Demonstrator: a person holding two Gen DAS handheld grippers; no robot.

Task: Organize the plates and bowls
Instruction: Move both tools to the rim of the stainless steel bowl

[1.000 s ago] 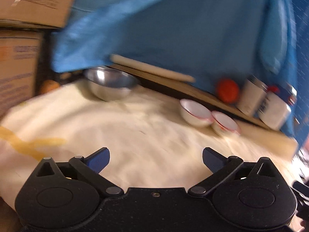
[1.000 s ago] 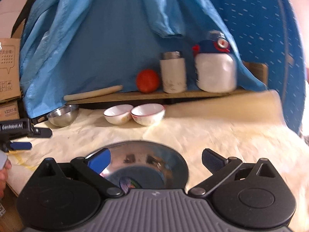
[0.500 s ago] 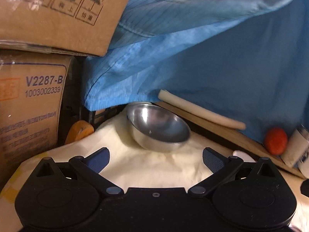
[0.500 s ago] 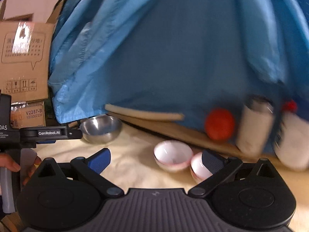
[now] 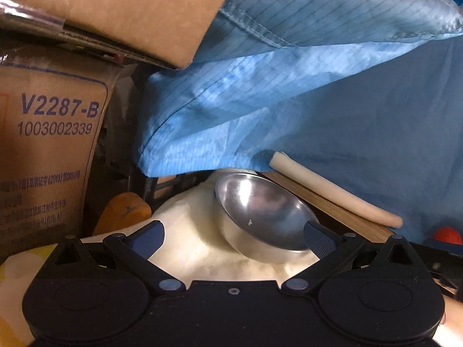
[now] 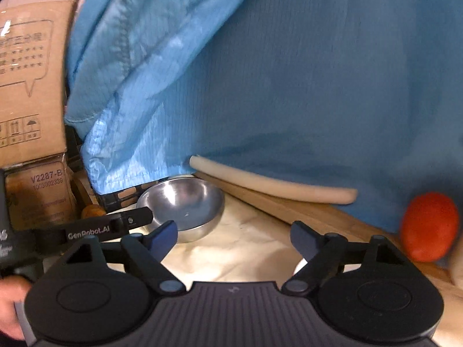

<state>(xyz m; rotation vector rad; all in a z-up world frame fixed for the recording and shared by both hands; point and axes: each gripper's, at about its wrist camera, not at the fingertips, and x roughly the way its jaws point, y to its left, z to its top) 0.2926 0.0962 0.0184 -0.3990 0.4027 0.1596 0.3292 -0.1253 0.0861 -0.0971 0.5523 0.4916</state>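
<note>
A small steel bowl sits tilted on the cream cloth at the back left, just under the hanging blue fabric. My left gripper is open right in front of it. Its right pad is at the bowl's near rim and the left pad stands clear. In the right wrist view the same bowl is ahead and to the left, with a left gripper finger reaching its rim. My right gripper is open over bare cloth, its jaws closing with nothing between them.
Stacked cardboard boxes stand at the left. Blue fabric hangs behind. A cream roll lies on a wooden board, with a red-orange fruit at the right. A hand holds the left gripper's handle.
Both grippers have swung left and closed in on the small steel bowl. The large steel dish, the white bowls and the jars have left view. The right jaws are narrower.
</note>
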